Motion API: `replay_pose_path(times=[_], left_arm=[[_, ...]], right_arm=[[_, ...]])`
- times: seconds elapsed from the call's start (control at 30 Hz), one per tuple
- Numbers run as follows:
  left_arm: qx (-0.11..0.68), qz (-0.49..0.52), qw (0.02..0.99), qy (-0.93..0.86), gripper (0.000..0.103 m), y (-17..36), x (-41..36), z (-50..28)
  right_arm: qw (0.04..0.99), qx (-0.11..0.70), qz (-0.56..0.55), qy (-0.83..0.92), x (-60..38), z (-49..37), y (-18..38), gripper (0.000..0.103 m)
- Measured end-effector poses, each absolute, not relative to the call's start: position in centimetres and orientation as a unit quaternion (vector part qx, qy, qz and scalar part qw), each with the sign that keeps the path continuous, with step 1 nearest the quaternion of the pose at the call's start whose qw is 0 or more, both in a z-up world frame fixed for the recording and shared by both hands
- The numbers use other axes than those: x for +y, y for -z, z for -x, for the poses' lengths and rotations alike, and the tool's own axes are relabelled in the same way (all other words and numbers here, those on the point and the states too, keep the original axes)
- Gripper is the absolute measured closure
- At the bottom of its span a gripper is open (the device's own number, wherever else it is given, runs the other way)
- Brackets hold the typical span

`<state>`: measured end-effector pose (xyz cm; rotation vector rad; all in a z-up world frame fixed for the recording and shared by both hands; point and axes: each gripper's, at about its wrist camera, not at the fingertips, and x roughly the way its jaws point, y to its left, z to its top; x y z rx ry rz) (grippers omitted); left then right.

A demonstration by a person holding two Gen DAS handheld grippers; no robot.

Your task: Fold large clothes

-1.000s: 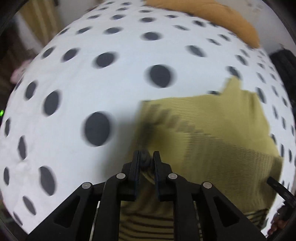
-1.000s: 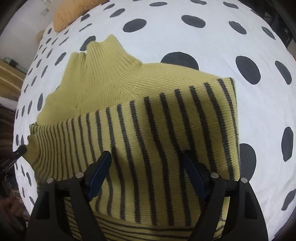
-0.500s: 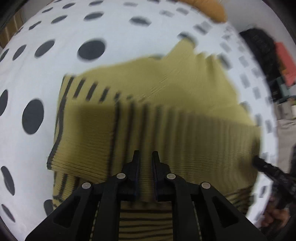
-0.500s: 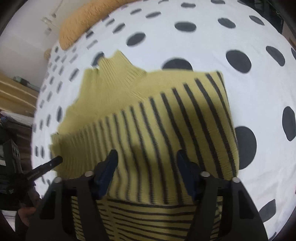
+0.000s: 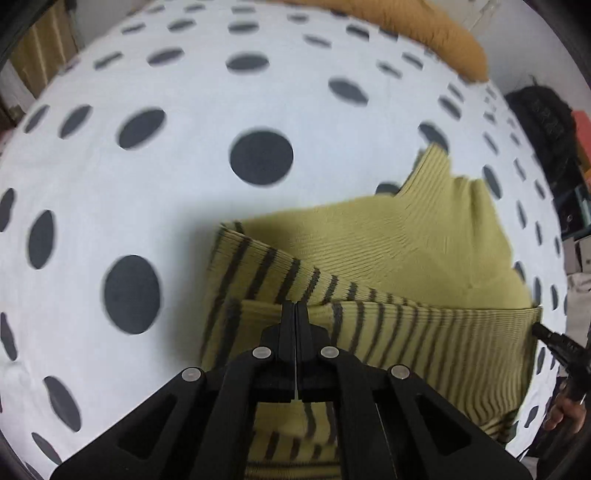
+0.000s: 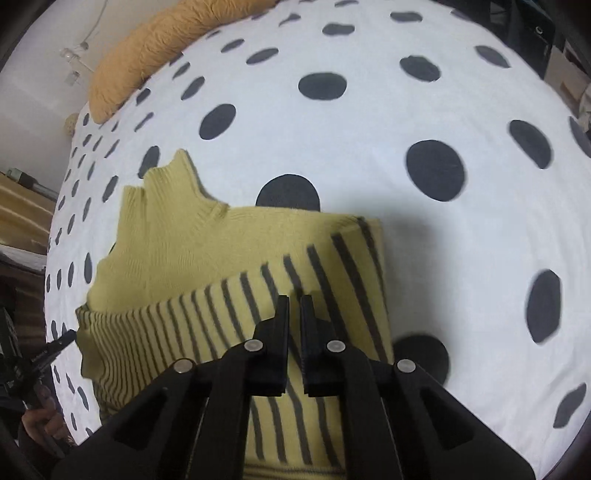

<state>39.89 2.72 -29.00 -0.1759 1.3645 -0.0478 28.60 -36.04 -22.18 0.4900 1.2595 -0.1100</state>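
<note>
A yellow-green knit sweater (image 5: 399, 254) with dark stripes lies folded on a white bedspread (image 5: 155, 206) with dark dots. Its plain collar end points away from me and a striped layer is folded over the near part. My left gripper (image 5: 296, 307) hangs over the striped fold's left part, jaws closing tight together with no cloth showing between them. My right gripper (image 6: 294, 300) hovers over the sweater (image 6: 207, 254) near its right edge. Its jaws are closing to a thin slit, and I see nothing pinched. The other gripper's fingers (image 5: 550, 338) show at the sweater's far side.
An orange fuzzy cushion (image 5: 432, 33) lies at the far edge of the bed (image 6: 369, 155). Dark clothing and boxes (image 5: 546, 122) stand beyond the bed's right side. A hand (image 6: 40, 417) shows low at the left edge of the right wrist view.
The right jaws have gone from wide apart to nearly together above the striped fold. The left gripper had fabric pinched a second ago; now it is tight shut without it and has shifted over the fold.
</note>
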Motion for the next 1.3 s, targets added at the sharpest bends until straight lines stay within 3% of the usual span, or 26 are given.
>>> replay_pose_path(times=[0.1, 0.2, 0.27, 0.3, 0.33, 0.37, 0.4, 0.63, 0.83, 1.3], left_arm=[[0.643, 0.028, 0.765, -0.015, 0.102, 31.4, 3.4, -40.9], [0.631, 0.018, 0.774, -0.053, 0.102, 30.0, 4.9, -41.0], [0.615, 0.048, 0.785, -0.055, 0.102, 28.0, 6.8, -39.7], [0.612, 0.080, 0.786, -0.030, 0.090, 27.0, 7.8, -38.3], [0.612, 0.093, 0.785, -0.019, 0.080, 26.5, 8.3, -37.1], [0.610, 0.101, 0.786, -0.009, 0.054, 26.3, 8.5, -35.8], [0.609, 0.099, 0.787, 0.002, 0.037, 26.2, 8.5, -34.0], [0.681, 0.020, 0.732, 0.029, 0.034, 32.5, 6.4, -26.4], [0.681, 0.055, 0.730, 0.024, 0.033, 32.5, 8.3, -22.5], [0.721, 0.098, 0.685, 0.041, 0.033, 32.5, 10.9, -8.3]], right_arm=[[0.753, 0.622, -0.202, 0.078, -37.1, -30.3, 25.8, 0.103], [0.759, 0.612, -0.194, 0.113, -39.0, -30.2, 25.0, 0.103], [0.778, 0.587, -0.177, 0.135, -39.5, -28.4, 22.4, 0.090], [0.784, 0.581, -0.179, 0.122, -39.3, -27.4, 21.5, 0.073], [0.786, 0.581, -0.188, 0.097, -38.9, -26.3, 20.9, 0.049], [0.784, 0.585, -0.194, 0.073, -38.3, -25.1, 20.6, 0.041], [0.784, 0.590, -0.179, 0.070, -37.3, -23.5, 20.3, 0.036], [0.723, 0.682, -0.084, 0.069, -33.7, -16.9, 25.5, 0.036], [0.708, 0.688, -0.145, 0.066, -34.2, -12.1, 26.2, 0.036], [0.679, 0.725, -0.120, 0.006, -29.2, 1.5, 25.9, 0.036]])
